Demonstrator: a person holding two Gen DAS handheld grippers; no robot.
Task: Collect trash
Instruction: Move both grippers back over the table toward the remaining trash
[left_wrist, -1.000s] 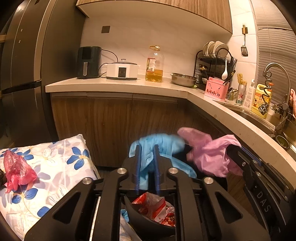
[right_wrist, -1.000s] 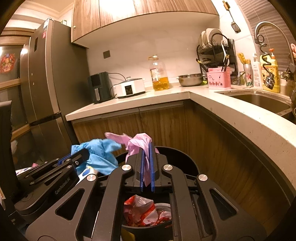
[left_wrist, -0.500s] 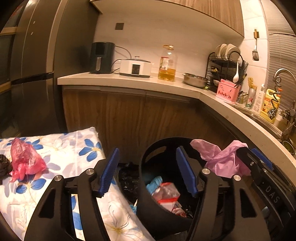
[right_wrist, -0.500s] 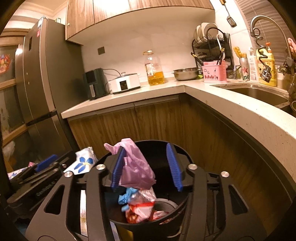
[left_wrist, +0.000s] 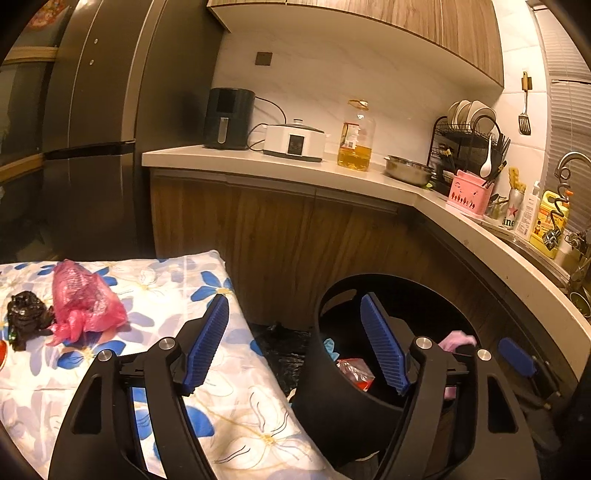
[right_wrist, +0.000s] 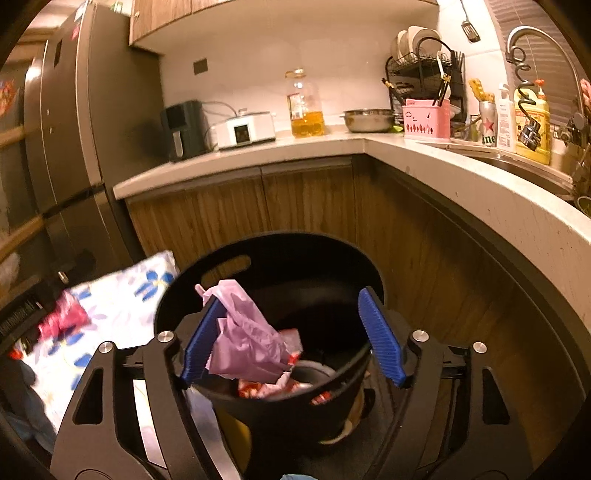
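Note:
A black trash bin stands on the floor beside a floral cloth; it also shows in the right wrist view. My left gripper is open and empty, between the cloth's edge and the bin. My right gripper is open over the bin; a pink plastic bag clings to its left pad. Red wrappers and a blue glove lie in the bin. A red bag and a black crumpled bag lie on the cloth.
Wooden cabinets under an L-shaped counter stand close behind and to the right of the bin. A tall fridge stands at the left. A black bag lies on the floor between cloth and bin.
Both grippers have opened. The blue glove has dropped from my left gripper into the bin. The pink bag is released but still hangs on the right gripper's left pad. My left gripper has swung left.

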